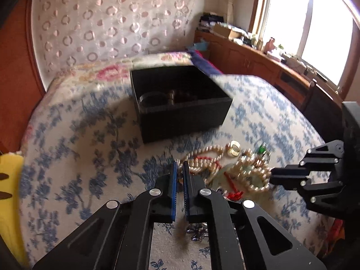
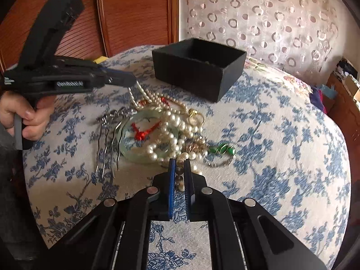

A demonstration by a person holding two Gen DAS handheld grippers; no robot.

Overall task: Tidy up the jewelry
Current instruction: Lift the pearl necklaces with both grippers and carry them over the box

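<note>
Both tongs work over a bed [image 2: 281, 135] with a blue-flowered cover. Left tongs [image 1: 179, 166] are clenched on a strand of the pearl necklace [image 2: 171, 130], lifted slightly off the cover; in the right view that strand runs from their blue tips [image 2: 129, 81] down into the heap. Right tongs [image 2: 179, 164] are nearly closed on a few pearls at the near side of the heap, though whether they truly grip them I cannot tell.

Around the pearls lie a pale green bangle [image 2: 135, 150] with a red knotted cord [image 2: 142, 132] across it, silver hairpins [image 2: 108, 139] just left of it, a gold ring [image 2: 195, 117] behind, and a green-stoned bracelet [image 2: 221, 150] to the right.

Beyond the heap, toward the bed's far edge, stands an open black box [image 1: 182, 114] with a clear ring-shaped piece [image 1: 153, 100] inside.
</note>
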